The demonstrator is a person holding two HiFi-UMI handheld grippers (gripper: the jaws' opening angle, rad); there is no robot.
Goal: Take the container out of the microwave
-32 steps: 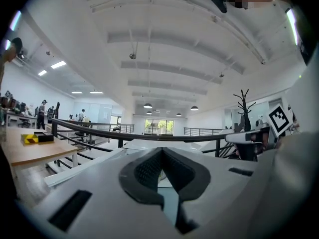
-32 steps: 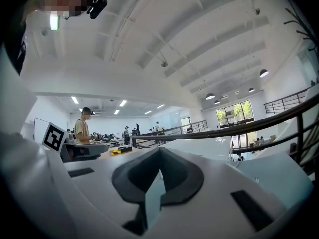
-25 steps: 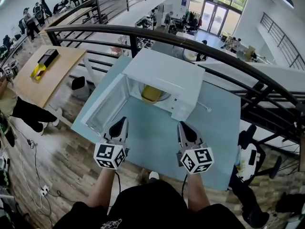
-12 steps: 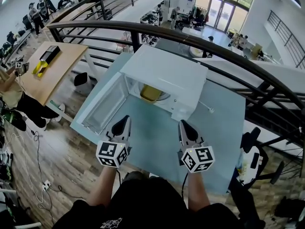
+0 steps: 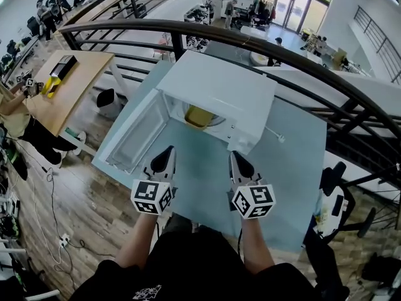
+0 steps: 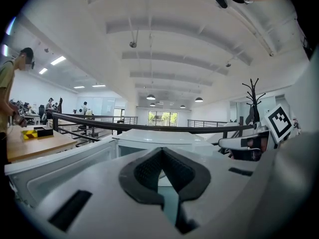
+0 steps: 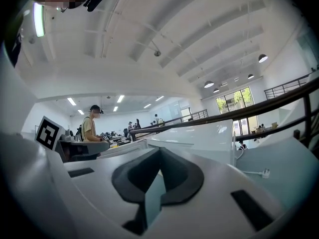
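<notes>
A white microwave [image 5: 219, 93] stands on a pale blue table [image 5: 288, 168] with its door [image 5: 135, 140] swung open to the left. Inside on the turntable sits a yellow container [image 5: 199, 115], partly hidden by the microwave's roof. My left gripper [image 5: 168, 150] hovers just in front of the open door, jaws shut on nothing. My right gripper [image 5: 232, 155] hangs beside it, facing the control panel side, also shut and empty. The left gripper view shows the microwave's top [image 6: 164, 136] past the left gripper [image 6: 162, 152]. In the right gripper view, the right gripper [image 7: 159, 153] points at the microwave [image 7: 199, 136].
A dark metal railing [image 5: 301, 61] curves behind the table. The microwave's power plug [image 5: 280, 138] lies on the table to the right. A wooden table [image 5: 69, 86] with a black and yellow item stands at the left, with people nearby. Wood floor lies below.
Both grippers have edged a little forward toward the microwave and closer together. Both stay shut and empty; the container has not moved.
</notes>
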